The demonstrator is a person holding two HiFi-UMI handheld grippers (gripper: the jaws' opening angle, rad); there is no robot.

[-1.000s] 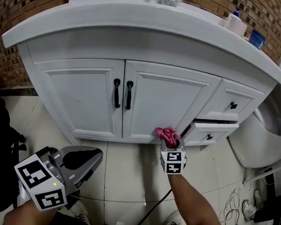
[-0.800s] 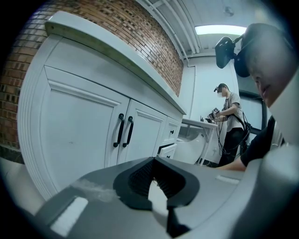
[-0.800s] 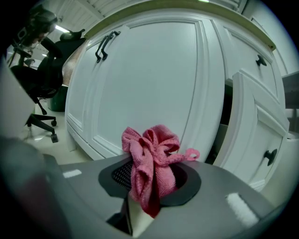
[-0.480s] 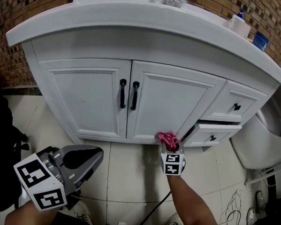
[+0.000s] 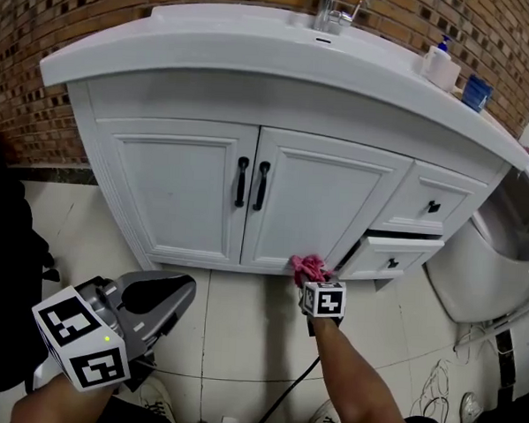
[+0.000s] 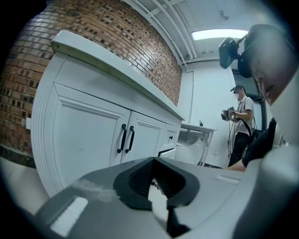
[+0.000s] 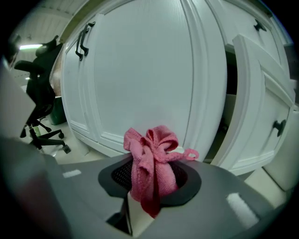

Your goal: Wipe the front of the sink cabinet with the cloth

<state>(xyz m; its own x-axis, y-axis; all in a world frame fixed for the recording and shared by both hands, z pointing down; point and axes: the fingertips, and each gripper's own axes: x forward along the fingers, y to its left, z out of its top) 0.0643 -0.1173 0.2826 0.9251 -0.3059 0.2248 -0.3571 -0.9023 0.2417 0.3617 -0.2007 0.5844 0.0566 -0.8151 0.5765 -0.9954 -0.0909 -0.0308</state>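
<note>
The white sink cabinet (image 5: 309, 200) has two doors with black handles (image 5: 252, 183). My right gripper (image 5: 318, 284) is shut on a bunched pink cloth (image 5: 309, 269), which sits at the bottom right corner of the right-hand door. In the right gripper view the cloth (image 7: 154, 140) sticks up out of the right gripper (image 7: 152, 170), close in front of the door panel (image 7: 140, 70). My left gripper (image 5: 176, 290) hangs low at the left above the floor, away from the cabinet. In the left gripper view the left gripper (image 6: 152, 170) is shut with nothing in it.
The lower drawer (image 5: 395, 253) right of the cloth stands partly open. A white fixture (image 5: 483, 262) stands at the right. A faucet (image 5: 332, 15), soap bottle (image 5: 440, 65) and blue cup (image 5: 475, 92) sit on the counter. A black chair (image 7: 42, 126) stands left; a person (image 6: 240, 121) stands far off.
The head view has pulled back, so more of the countertop shows. The right gripper and cloth stay at the right door's bottom edge, slightly lower in the frame. The left gripper has hardly moved.
</note>
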